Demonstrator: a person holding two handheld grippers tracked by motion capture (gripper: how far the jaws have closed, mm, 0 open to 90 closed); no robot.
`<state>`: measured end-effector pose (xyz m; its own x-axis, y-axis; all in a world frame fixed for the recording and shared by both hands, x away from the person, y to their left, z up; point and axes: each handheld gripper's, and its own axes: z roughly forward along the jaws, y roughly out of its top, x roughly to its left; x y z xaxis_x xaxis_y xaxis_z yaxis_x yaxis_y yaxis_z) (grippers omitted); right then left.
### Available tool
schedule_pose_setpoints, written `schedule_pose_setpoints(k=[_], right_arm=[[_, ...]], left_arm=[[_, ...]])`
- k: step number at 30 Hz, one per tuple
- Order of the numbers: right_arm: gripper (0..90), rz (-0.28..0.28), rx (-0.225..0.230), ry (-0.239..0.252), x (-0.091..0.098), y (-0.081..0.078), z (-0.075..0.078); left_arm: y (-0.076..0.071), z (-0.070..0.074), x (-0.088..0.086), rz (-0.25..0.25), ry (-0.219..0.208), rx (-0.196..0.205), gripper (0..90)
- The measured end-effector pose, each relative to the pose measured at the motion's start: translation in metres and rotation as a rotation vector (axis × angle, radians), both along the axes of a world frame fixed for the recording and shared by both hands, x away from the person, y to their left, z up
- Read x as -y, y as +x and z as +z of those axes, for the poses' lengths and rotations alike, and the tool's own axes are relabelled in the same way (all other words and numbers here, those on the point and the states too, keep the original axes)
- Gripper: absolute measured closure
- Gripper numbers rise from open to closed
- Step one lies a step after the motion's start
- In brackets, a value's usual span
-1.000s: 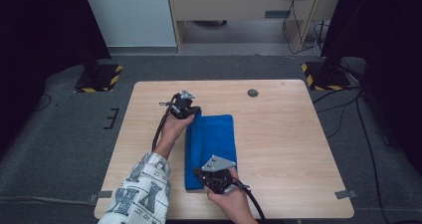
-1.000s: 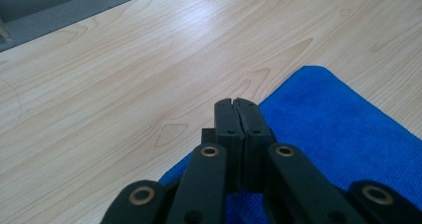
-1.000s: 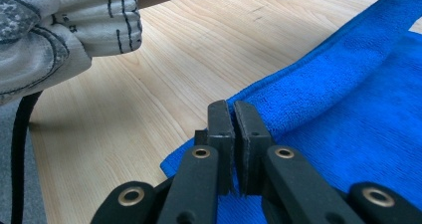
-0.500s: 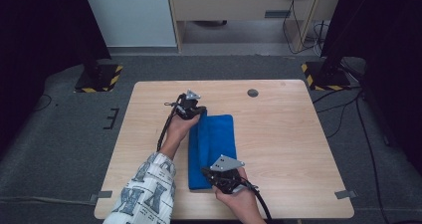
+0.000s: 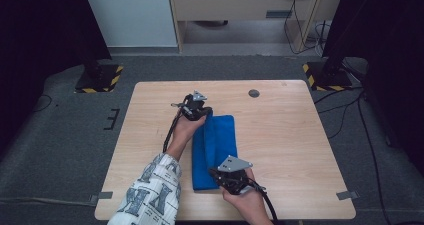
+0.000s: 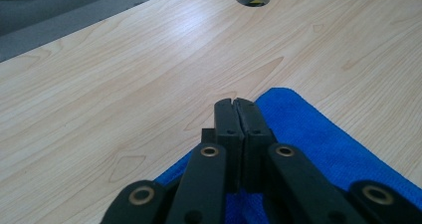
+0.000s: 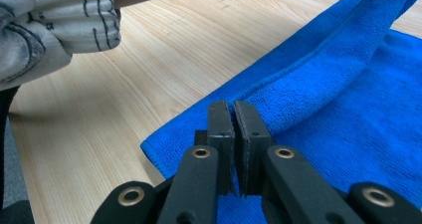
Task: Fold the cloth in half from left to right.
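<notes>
Bright blue cloth (image 5: 215, 150), uniform in colour, with a fine terry texture up close. Pale wood-grain tabletop (image 5: 295, 150), light tan with darker streaks and a small dark round hole (image 5: 254, 93) near the far edge. Black tongs on the left gripper (image 6: 234, 115) and on the right gripper (image 7: 233, 118), brass-coloured rivets at the joints, a grey three-cornered plate (image 5: 234, 164) on top. White sleeve (image 5: 150, 195) printed with dark grey line markings. Dark grey carpet floor (image 5: 60, 150). Yellow-and-black hazard stripes on two stand bases (image 5: 97, 79). Light grey-blue panel (image 5: 130, 15) beyond, beside a beige cabinet (image 5: 240, 0).
</notes>
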<state>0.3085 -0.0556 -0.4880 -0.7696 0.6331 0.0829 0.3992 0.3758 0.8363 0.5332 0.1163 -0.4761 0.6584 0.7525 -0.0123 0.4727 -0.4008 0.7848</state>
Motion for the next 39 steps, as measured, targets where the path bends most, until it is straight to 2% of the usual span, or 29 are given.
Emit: schedule_pose_setpoints(k=[12, 22, 26, 33, 36, 39], right_arm=[[87.1, -0.009, -0.007, -0.008, 0.009, -0.003, -0.004], [87.1, -0.013, 0.000, -0.004, 0.014, -0.006, 0.001], [87.1, -0.021, -0.001, -0.010, 0.019, -0.006, 0.002], [87.0, -0.033, -0.003, -0.006, 0.026, -0.003, 0.003], [87.0, -0.037, -0.011, -0.015, 0.031, -0.002, 0.000], [87.0, -0.042, -0.014, -0.022, 0.032, -0.002, -0.003]], left_arm=[[0.003, 0.001, 0.017, -0.021, 0.017, -0.009, 88.9], [0.003, 0.005, 0.025, -0.032, 0.001, -0.013, 88.8], [0.006, -0.001, 0.030, -0.020, 0.017, -0.029, 88.7], [0.009, -0.005, 0.036, -0.004, 0.007, -0.034, 88.7], [0.009, -0.009, 0.041, -0.006, 0.020, -0.036, 88.8], [0.009, -0.010, 0.043, -0.004, 0.014, -0.039, 88.7]])
